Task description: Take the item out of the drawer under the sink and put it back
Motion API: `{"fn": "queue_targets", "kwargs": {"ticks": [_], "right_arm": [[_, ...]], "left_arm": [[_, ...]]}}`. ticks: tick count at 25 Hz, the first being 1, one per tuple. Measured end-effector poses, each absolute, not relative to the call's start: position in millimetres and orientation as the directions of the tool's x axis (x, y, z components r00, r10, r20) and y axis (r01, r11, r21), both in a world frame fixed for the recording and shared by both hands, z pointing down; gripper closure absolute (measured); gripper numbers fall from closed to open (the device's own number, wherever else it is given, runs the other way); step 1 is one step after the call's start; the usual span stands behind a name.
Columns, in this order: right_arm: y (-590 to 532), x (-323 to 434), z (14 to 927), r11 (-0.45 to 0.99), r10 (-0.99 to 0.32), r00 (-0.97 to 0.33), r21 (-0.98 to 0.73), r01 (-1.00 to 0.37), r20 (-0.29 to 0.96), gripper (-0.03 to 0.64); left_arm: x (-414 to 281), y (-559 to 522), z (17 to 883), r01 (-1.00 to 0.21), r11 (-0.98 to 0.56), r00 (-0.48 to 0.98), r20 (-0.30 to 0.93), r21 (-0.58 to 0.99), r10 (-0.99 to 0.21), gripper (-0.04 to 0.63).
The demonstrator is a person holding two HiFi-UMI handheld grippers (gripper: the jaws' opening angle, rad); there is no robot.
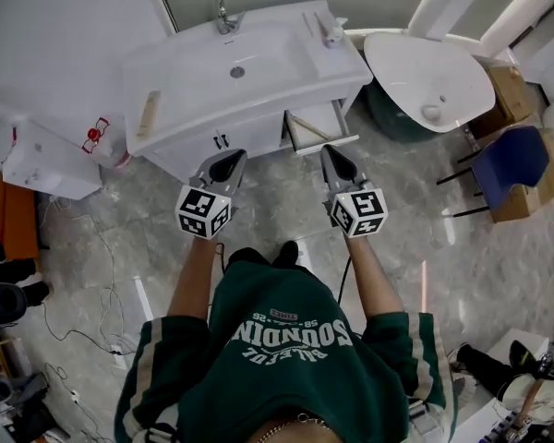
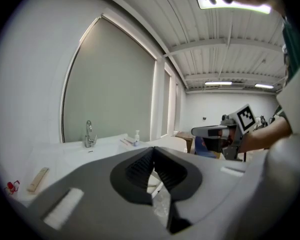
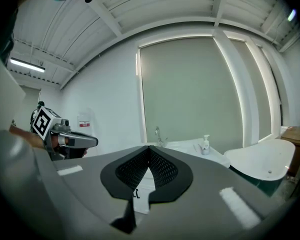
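The white vanity cabinet (image 1: 249, 132) stands under the sink basin (image 1: 240, 63). Its right-hand drawer (image 1: 340, 123) is pulled open, and a thin pale stick-like item (image 1: 307, 127) lies slantwise inside. My left gripper (image 1: 233, 158) is shut and empty, pointing at the cabinet's front near the two small handles (image 1: 221, 140). Just before the open drawer, my right gripper (image 1: 331, 151) is also shut and holds nothing. In the left gripper view the closed tips (image 2: 152, 150) point at the faucet (image 2: 89, 134). The right gripper's tips (image 3: 149, 148) meet as well.
On the counter are a faucet (image 1: 224, 17), a soap bottle (image 1: 333, 33) and a wooden piece (image 1: 149, 113). A white bathtub (image 1: 429, 81) stands at the right, with a blue chair (image 1: 508, 160) and cardboard boxes (image 1: 512, 95) beyond. Cables (image 1: 92, 284) trail over the marble floor at the left.
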State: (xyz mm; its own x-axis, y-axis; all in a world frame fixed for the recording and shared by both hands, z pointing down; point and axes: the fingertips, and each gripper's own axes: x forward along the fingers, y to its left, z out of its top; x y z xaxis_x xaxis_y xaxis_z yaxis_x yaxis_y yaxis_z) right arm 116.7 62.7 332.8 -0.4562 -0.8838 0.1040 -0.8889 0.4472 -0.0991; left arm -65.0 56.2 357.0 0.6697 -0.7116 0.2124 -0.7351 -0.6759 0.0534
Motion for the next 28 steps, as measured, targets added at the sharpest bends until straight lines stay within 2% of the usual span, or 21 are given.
{"fn": "queue_targets", "kwargs": {"ticks": [11,28], "right_arm": [[19.9,120.8,349.4,0.51,-0.845,-0.522,-0.123,-0.852,0.113,0.615],[-42.1,126.5,355.4,0.511,-0.841,-0.523,-0.112,-0.852,0.137,0.615]], "left_arm": [[-47.5,22.7,355.0,-0.769,-0.636,0.633,0.199,0.057,-0.748,0.545],[-39.6,-39.2,372.5,-0.763,-0.641,0.642,0.22,0.086,-0.735,0.545]]}}
